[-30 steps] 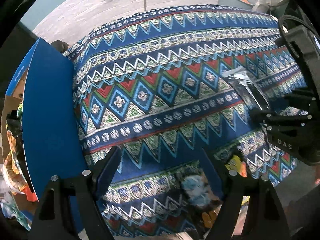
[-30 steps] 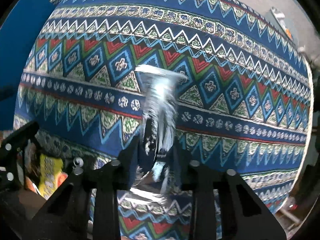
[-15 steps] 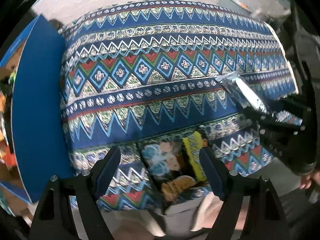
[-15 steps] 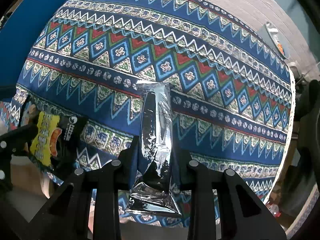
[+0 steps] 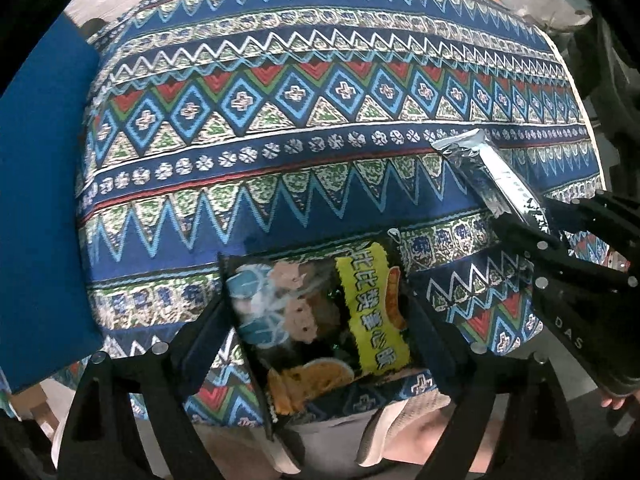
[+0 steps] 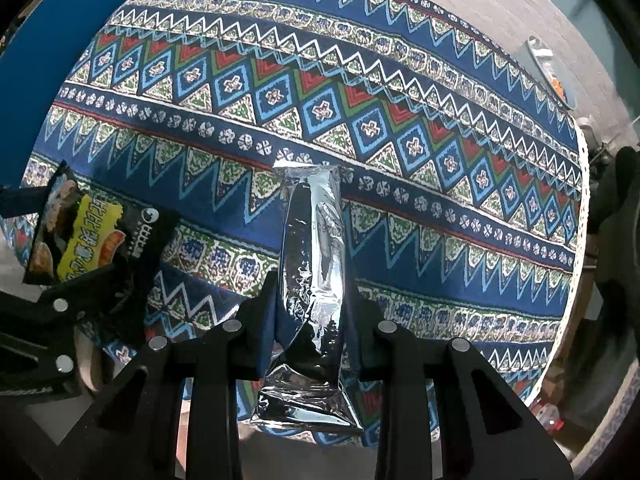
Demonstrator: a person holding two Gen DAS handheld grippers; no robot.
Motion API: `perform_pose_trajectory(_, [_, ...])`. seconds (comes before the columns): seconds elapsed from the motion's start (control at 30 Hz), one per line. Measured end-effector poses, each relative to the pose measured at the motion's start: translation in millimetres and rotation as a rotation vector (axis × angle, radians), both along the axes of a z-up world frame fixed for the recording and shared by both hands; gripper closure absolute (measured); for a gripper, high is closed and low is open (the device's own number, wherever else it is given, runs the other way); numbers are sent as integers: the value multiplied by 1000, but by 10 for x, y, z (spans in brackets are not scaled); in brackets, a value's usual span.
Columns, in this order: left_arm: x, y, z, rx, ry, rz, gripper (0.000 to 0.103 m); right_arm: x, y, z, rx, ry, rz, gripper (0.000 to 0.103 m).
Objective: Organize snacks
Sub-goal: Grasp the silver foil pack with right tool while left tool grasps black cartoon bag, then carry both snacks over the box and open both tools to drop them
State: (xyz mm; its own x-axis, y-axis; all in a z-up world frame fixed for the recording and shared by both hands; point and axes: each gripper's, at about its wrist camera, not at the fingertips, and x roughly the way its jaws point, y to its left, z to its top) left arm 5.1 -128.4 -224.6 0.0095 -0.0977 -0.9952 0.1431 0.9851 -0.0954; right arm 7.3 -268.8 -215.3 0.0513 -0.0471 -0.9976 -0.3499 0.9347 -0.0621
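A patterned cloth [image 5: 320, 128] in blue, red, green and white bands covers nearly the whole desk, hanging a little over the near edge. At the desk's left edge stands one tall blue board [image 5: 40, 208], like the flap of a box, blocking the view past that side. Beyond the far right corner a grey bin [image 6: 548, 68] sits on the floor, well apart from everything else.

Two snack packs show in all. One is a dark snack bag [image 5: 316, 320] with a yellow label and pictures of food, lying at the near edge of the desk with its lower end over the edge. The left gripper [image 5: 316, 332] hangs straight above it, jaws opening wide, one on each side of the bag; the pads do not press on it. Below the desk edge, between the gripper's arms, a bit of the person's pale clothing and skin shows.

The other is a long silver foil pack [image 6: 316, 272], held upright above the near right part of the desk. The right gripper [image 6: 312, 316] has its jaws clamped on the pack's lower half, so the crumpled bottom end sticks out behind the pads and the sealed top points away. From the left view the foil pack [image 5: 492, 176] sits just right of the bag, not touching it
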Motion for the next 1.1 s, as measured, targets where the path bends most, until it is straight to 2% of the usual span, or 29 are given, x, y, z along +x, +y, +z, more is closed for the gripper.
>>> perform_pose_trajectory(0.23, [10,-49,-96,-7,-26,-43,16,-45,-49,-70,10,4,-12,75])
perform_pose_trajectory(0.37, [89,-116,-102,-43,-24,-74,36,101,-49,-96,16,4,-17,75])
perform_pose_trajectory(0.57, [163,-154,-14,-24,-56,-94,41,155,-26,-35,23,-4,-21,75])
perform_pose_trajectory(0.83, [240,26,154,15,-117,-84,42,232,31,147,34,-27,-32,75])
perform_pose_trajectory(1.1, [352,246,395,80,-212,-103,42,435,124,425,52,-67,-39,75])
